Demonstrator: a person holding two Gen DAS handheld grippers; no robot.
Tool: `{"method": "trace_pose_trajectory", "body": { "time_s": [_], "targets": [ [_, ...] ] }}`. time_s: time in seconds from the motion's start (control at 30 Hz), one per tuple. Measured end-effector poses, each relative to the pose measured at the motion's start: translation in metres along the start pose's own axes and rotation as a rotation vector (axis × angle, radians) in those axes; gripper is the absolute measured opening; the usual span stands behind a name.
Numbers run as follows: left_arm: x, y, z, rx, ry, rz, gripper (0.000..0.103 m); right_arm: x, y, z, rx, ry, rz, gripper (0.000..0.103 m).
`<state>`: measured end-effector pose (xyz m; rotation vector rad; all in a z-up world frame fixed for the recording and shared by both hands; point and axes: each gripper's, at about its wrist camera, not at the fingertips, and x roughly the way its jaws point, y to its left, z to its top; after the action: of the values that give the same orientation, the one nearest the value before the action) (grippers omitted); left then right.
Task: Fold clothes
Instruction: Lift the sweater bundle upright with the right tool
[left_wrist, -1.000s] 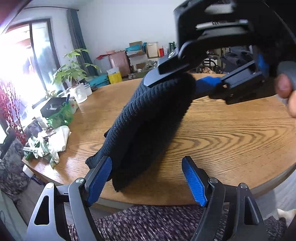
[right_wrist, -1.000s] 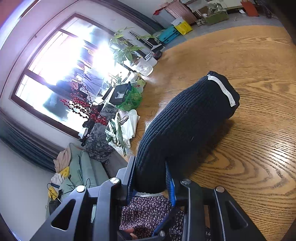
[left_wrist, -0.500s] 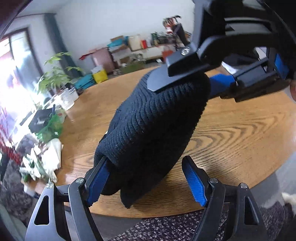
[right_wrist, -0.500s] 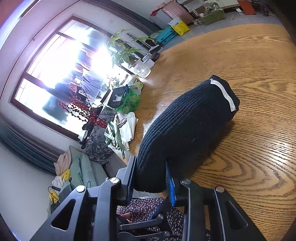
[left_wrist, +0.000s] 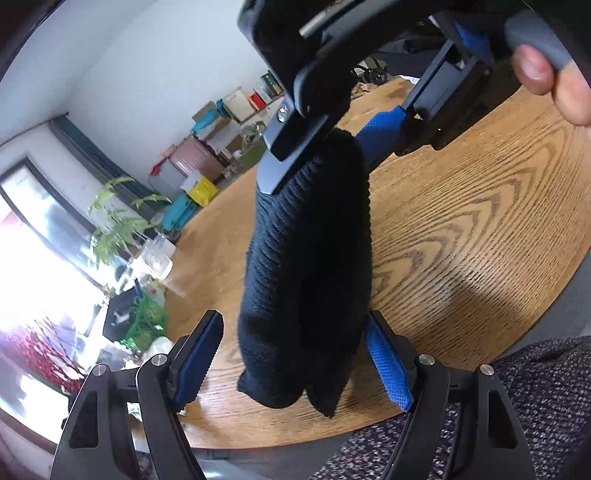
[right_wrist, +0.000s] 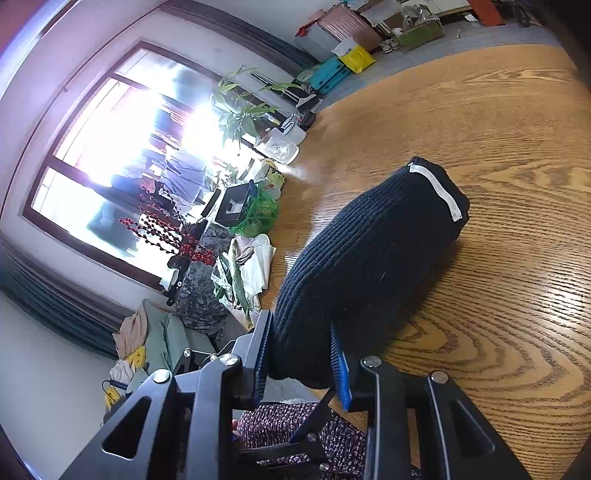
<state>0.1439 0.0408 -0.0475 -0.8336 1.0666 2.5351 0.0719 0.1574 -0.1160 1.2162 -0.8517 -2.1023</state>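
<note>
The right gripper (right_wrist: 301, 356) clamped one end of the black ribbed-knit garment (right_wrist: 365, 254) above the oak table (right_wrist: 498, 314). The left gripper (left_wrist: 291, 354) stood wide open around the other end, apparently without gripping.

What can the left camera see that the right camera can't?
Only the left camera shows the right gripper from outside, pinching the top of the black knit garment, plus a fingertip on its handle. It also shows the left gripper open, its pads on either side of the hanging end.

Only the right camera shows the white strip on the garment's far end, which is down at the table, and the red berry branches.

Both show the garment, the wooden table, and the green plant.
</note>
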Motion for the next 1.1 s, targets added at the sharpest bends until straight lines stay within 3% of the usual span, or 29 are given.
{"method": "trace_pose_trajectory", "body": {
  "time_s": [0.33,0.43,1.1],
  "targets": [
    [0.005,-0.003,-0.004,0.014,-0.029,-0.033,0.083,0.001,0.000,0.000,0.000,0.000,0.000,0.032],
    [0.006,0.002,-0.003,-0.038,-0.041,-0.093,0.089,0.000,0.001,0.000,0.000,0.000,-0.002,0.032],
    [0.000,0.015,-0.008,-0.100,-0.049,-0.155,0.089,0.003,-0.002,-0.001,0.003,0.004,-0.008,0.032]
  ]
}}
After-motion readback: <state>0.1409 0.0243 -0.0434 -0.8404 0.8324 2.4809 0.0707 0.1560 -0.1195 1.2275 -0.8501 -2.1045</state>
